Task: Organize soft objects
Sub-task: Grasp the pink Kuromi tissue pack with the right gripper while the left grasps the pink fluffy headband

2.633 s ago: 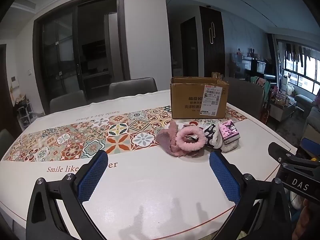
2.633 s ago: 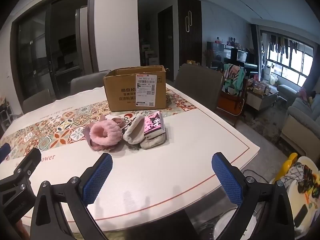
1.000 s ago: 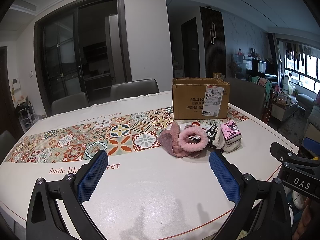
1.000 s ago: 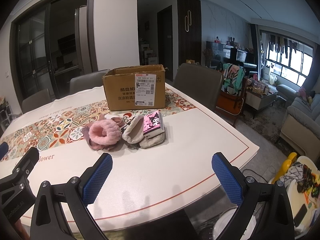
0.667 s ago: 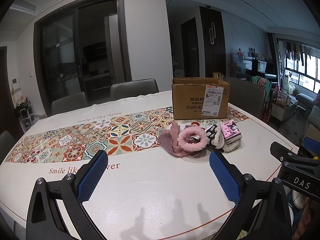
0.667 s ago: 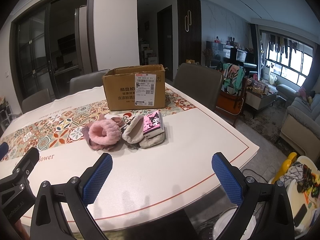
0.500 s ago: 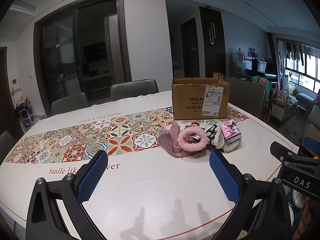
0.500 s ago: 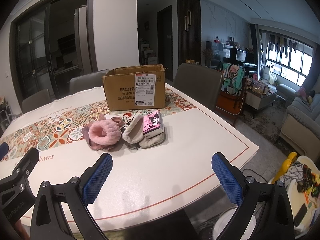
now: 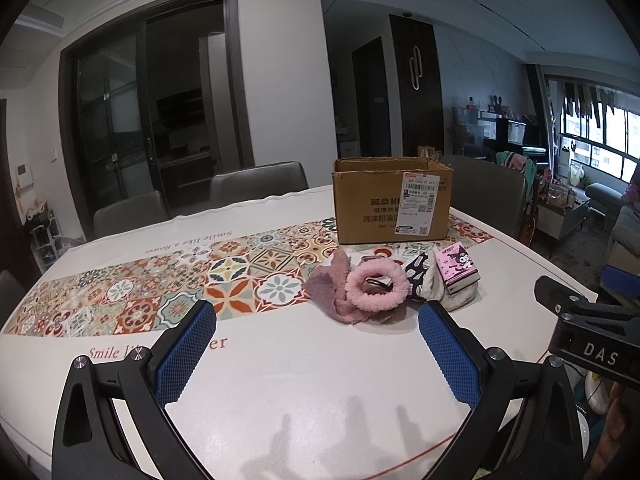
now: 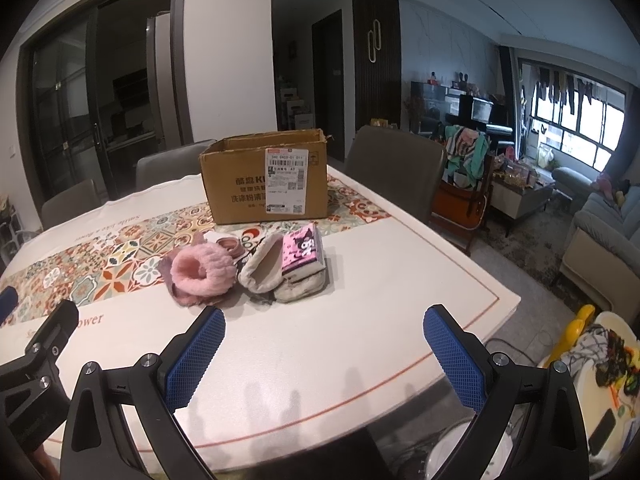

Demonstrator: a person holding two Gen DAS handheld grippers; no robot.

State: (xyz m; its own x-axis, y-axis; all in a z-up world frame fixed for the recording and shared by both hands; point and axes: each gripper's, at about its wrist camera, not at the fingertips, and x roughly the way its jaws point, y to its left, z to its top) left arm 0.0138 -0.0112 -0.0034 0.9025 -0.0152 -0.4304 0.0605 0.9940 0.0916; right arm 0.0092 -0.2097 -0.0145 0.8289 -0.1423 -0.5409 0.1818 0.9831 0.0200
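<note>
A small heap of soft things lies on the white table in front of an open cardboard box. The heap holds a fluffy pink ring, a mauve fuzzy piece, a cream pouch, a black-and-white patterned piece and a pink cartoon-print pack. My left gripper hovers open, short of the heap. To the near right of the heap, my right gripper is open too, with nothing between its fingers.
A patterned tile runner crosses the table. Grey chairs stand behind it and at its right. The table's right edge drops to a floor with clutter, a sofa beyond.
Both views have shifted only slightly since 2.6 s ago. The heap and the box lie where they were, and both grippers have stayed open.
</note>
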